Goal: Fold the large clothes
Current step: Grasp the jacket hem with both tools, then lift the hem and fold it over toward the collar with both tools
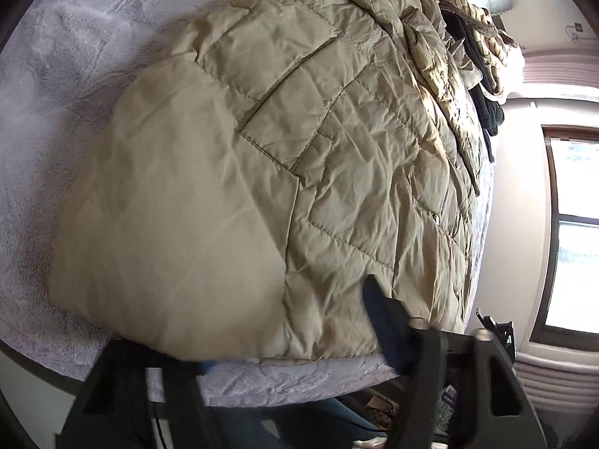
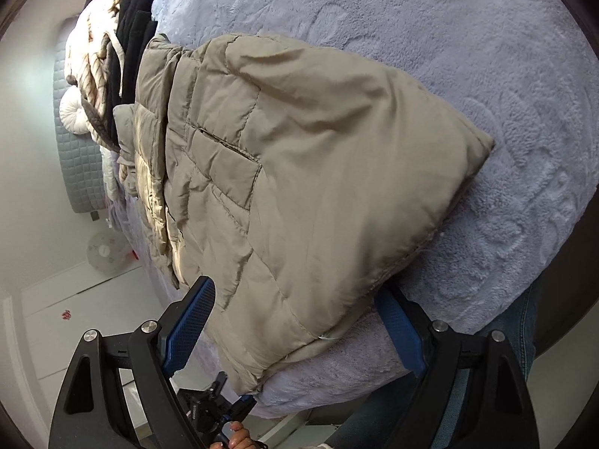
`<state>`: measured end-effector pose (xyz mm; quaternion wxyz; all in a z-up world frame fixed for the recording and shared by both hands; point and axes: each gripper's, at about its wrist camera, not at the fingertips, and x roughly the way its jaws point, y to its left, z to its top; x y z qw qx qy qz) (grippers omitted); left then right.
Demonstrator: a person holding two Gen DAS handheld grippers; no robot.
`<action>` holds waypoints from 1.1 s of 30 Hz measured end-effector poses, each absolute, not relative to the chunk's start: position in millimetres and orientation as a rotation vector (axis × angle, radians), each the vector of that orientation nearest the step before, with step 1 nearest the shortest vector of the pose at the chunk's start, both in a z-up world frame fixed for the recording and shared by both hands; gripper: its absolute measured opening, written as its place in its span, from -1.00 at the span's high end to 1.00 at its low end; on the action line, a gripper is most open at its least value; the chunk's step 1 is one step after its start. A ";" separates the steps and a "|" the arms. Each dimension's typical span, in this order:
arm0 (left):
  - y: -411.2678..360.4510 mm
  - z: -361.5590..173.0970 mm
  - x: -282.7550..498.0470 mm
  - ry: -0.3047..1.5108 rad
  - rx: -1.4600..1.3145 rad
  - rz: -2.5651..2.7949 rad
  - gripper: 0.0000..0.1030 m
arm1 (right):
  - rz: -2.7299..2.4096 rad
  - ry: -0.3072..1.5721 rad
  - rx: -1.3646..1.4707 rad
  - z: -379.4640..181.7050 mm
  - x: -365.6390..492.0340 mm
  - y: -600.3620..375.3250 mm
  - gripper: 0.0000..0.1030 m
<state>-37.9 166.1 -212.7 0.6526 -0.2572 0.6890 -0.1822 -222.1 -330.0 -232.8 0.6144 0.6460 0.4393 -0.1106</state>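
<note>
A beige quilted puffer jacket (image 1: 262,149) (image 2: 299,168) lies folded on the bed, its smooth lower part toward me. In the left wrist view my left gripper (image 1: 288,336) straddles the jacket's near hem. One blue finger (image 1: 378,318) rests over the fabric, and the other finger is blurred and half hidden under the hem. No pinch shows. From the right wrist view that gripper's blue tip (image 2: 245,400) sits at the jacket's bottom corner. My right gripper (image 2: 295,321) stands open astride the hem, with a blue finger (image 2: 191,329) on each side and neither pressing the fabric.
A pale fleece bedcover (image 1: 45,112) (image 2: 468,56) lies under the jacket. Black garments (image 2: 131,37) and a patterned blanket (image 2: 93,75) are piled at the far end. A window (image 1: 572,243) is on the right. A fan (image 2: 105,252) stands on the floor. A person's hand (image 2: 239,437) and jeans (image 2: 374,411) are close by.
</note>
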 end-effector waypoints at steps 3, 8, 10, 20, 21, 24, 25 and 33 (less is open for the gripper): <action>170.0 -212.2 -30.6 1.562 -0.568 -0.436 0.68 | -0.283 1.002 1.511 -235.6 -222.7 -327.8 -0.19; 178.5 -190.7 -20.7 1.501 -0.569 -0.512 0.79 | -0.321 0.966 1.480 -226.7 -222.8 -322.6 0.81; 179.4 -178.6 -13.6 1.473 -0.566 -0.539 0.79 | -0.302 0.945 1.462 -218.0 -218.7 -321.4 0.84; 164.0 -112.3 42.2 1.276 -0.543 -0.538 0.79 | -0.133 0.866 1.300 -143.4 -157.1 -335.2 0.85; 161.9 -105.4 47.8 1.253 -0.550 -0.531 0.79 | -0.111 0.859 1.284 -135.1 -145.7 -338.3 0.85; 156.0 -78.4 66.3 1.170 -0.553 -0.499 0.79 | -0.041 0.844 1.216 -108.6 -105.8 -349.3 0.85; 151.8 -70.7 72.7 1.147 -0.553 -0.488 0.79 | -0.018 0.844 1.190 -99.4 -91.2 -353.7 0.85; 110.9 -33.4 149.1 1.002 -0.511 -0.366 0.79 | 0.148 0.893 0.985 -55.1 40.7 -385.2 0.85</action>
